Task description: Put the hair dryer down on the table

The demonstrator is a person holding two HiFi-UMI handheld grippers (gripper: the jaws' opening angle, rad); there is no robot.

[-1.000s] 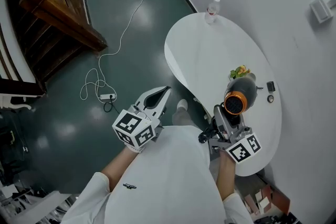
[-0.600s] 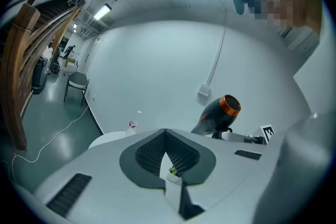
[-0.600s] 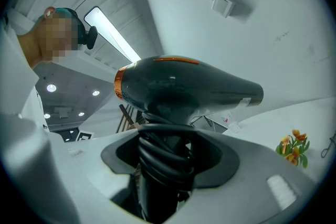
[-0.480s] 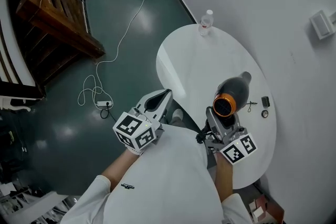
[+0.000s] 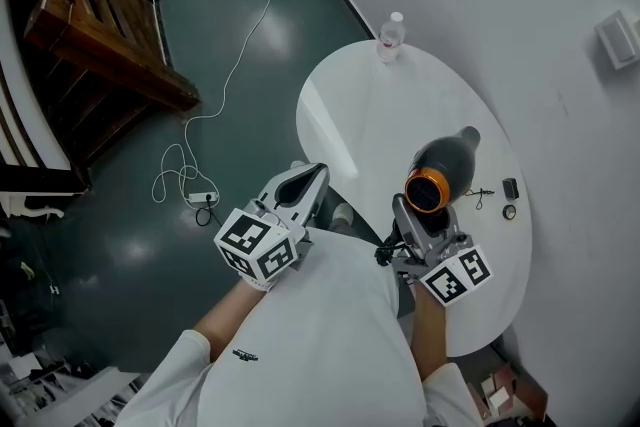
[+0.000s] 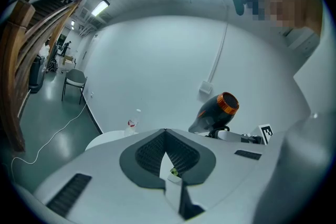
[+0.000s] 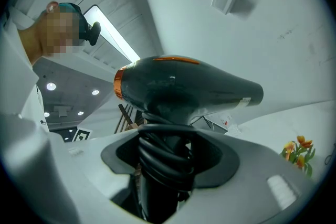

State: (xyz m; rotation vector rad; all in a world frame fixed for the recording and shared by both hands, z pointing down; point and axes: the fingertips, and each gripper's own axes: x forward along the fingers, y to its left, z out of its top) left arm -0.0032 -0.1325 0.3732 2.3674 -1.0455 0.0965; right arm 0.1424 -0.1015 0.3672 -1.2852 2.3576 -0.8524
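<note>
Head view: hair dryer aloft in our right gripper over the worktop; we should lower it onto bare surface.
Left gripper view: our left gripper has its fingers closed, empty.
Right gripper view: fingers clamp the cord-wrapped handle; we should release only once it rests.

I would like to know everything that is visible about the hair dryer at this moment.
The hair dryer has a dark, glossy, plastic-looking barrel. An orange ring marks its wide rear end, and the barrel tapers to a narrow nozzle pointing away from the person. Its black cord is wound around the handle. The right gripper is shut on that handle and holds the dryer over the white table, apparently not resting on it.
</note>
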